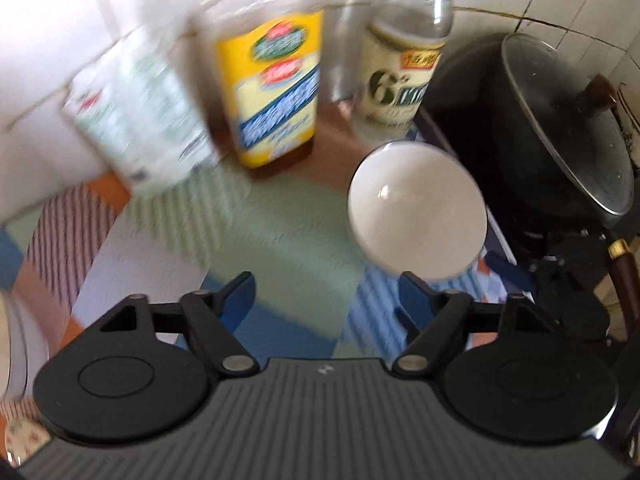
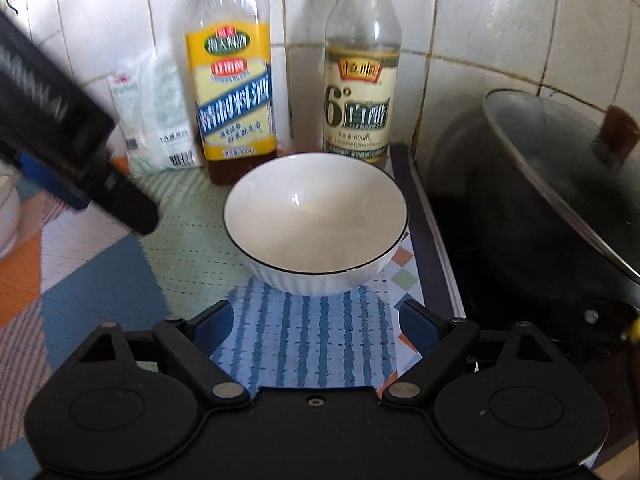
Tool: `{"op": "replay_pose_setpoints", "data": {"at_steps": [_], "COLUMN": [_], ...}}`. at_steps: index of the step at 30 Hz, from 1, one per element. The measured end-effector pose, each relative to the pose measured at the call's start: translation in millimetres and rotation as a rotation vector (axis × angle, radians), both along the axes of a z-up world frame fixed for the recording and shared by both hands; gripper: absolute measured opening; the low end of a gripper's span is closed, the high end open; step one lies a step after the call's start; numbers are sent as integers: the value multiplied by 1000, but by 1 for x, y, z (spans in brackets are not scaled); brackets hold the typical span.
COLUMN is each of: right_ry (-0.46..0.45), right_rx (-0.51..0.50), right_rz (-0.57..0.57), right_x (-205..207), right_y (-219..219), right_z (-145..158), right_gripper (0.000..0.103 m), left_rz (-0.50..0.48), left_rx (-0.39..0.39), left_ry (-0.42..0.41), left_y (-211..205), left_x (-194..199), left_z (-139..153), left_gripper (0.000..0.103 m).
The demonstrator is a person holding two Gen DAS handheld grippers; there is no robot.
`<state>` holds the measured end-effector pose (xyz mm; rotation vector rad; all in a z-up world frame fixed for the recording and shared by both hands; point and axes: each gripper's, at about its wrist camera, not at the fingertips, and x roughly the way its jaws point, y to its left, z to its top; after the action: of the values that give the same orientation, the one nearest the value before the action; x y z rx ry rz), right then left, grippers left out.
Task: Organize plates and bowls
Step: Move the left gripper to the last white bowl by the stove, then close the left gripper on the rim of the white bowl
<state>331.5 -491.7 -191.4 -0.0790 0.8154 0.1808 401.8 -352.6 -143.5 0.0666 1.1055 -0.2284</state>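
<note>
A white ribbed bowl [image 2: 316, 220] with a thin black rim stands upright on the patterned mat, just in front of two bottles. It also shows in the left wrist view [image 1: 416, 208], blurred, ahead and to the right. My right gripper [image 2: 316, 320] is open and empty, its fingers spread a little short of the bowl. My left gripper [image 1: 328, 296] is open and empty, above the mat to the left of the bowl; its body shows in the right wrist view [image 2: 60, 136]. A white dish edge [image 2: 6, 216] sits at the far left.
A yellow-labelled bottle [image 2: 232, 92] and a vinegar bottle [image 2: 360, 92] stand against the tiled wall, with a white bag [image 2: 156, 120] to their left. A black wok with a glass lid [image 2: 560, 184] sits on the stove at the right.
</note>
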Motion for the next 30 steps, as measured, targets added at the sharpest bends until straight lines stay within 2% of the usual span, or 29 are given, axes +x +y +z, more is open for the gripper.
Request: {"op": "replay_pose_setpoints", "data": {"at_steps": [2,5,8,9,10,12,15,18,23,27,30], "right_ry": [5,15,8,13,16,13,16,29,23,22,25], "right_rx": [-3,-28,-26,-19,-19,-43,-79,-53,-21,56,53], "right_rz": [14,26,27,37,50,61,40,25,38,33,39], "right_x": [6,16,23,25,28,34,42,48,56,53,45], "right_y": [3,7,7,6,7,8,13,15,10,0,1], "right_z": [-5,-13,-12,-12,-12,-16,-22,-23,-29,-25,-19], "right_gripper": [93,92,92,92,92,93,93,98,100,98,98], "left_rz": [-14,-9,-3,4,11,2,5,11,1,-19,-16], "left_rx": [17,49,46,41,40,30,-28,-21,-39,-18,-27], "left_ry": [-14,42,40,43,51,94,140,110,156,155,161], "left_y": [-13,-27,-31,-31,-31,-33,-33,-37,-37,-38,-32], "left_x": [12,31,39,42,44,50,52,52,59,56,48], "left_z": [-10,-29,-40,-45,-49,-59,-61,-63,-60,-54,-47], "left_gripper": [80,78,76,68,54,39,28,20,15,14,14]}}
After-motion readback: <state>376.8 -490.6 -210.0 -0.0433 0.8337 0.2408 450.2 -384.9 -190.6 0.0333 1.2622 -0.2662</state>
